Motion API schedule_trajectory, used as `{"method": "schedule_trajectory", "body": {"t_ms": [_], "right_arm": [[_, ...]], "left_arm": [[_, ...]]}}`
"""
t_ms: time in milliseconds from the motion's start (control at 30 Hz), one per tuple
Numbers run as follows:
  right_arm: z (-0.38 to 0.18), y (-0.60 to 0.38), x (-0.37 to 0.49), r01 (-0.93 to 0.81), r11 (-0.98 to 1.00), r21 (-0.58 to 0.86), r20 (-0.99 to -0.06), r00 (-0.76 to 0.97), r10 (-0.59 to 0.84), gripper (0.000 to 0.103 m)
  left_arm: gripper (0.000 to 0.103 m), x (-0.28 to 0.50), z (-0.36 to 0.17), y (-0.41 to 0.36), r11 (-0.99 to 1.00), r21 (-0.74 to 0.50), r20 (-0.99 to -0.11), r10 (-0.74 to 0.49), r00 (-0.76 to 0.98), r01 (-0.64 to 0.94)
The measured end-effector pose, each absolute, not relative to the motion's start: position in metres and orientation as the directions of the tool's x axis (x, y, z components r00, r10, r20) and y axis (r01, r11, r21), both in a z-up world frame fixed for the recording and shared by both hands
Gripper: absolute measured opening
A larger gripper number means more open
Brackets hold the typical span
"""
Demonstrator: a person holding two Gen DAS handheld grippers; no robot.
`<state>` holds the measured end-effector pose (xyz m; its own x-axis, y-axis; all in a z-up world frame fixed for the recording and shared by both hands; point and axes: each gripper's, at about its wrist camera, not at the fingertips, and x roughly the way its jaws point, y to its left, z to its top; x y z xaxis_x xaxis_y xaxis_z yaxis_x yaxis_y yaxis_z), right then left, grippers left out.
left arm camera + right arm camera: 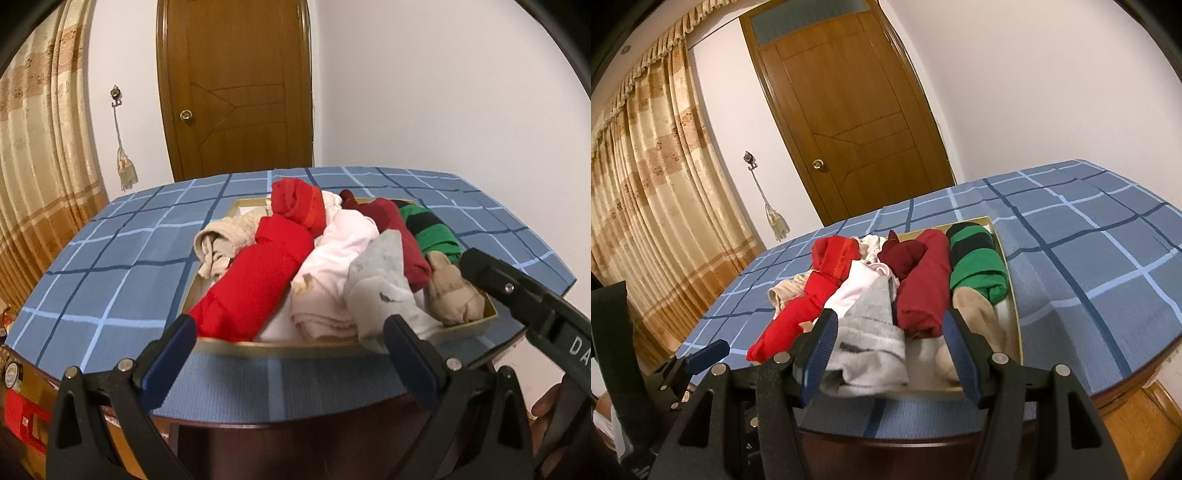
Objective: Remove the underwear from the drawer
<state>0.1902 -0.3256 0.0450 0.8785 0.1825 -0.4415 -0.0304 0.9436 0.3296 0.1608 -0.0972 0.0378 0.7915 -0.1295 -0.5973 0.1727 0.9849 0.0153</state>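
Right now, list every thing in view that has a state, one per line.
Door: shut.
Curtain: drawn across.
Drawer tray: on the table, heaped full.
Bright red roll: rolled, in the tray.
Grey garment: crumpled, on top.
Left gripper: jaws open, empty.
Right gripper: jaws open, empty.

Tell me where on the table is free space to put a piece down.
Bare checked cloth lies left of the box, another wide patch right of it, and a narrow strip before its near wall. The box itself is crowded with rolled clothes.
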Motion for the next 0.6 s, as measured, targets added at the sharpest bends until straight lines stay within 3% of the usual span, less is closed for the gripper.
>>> {"method": "schedule_trajectory", "body": {"t_ms": [600], "right_arm": [[0.059,-0.315,0.112,-0.062,0.960,0.272,-0.370,0.915,0.163,0.062]], "left_arm": [[0.102,0.088,0.051,-0.087,0.986,0.008,-0.536,-0.137,0.833,0.167]]}}
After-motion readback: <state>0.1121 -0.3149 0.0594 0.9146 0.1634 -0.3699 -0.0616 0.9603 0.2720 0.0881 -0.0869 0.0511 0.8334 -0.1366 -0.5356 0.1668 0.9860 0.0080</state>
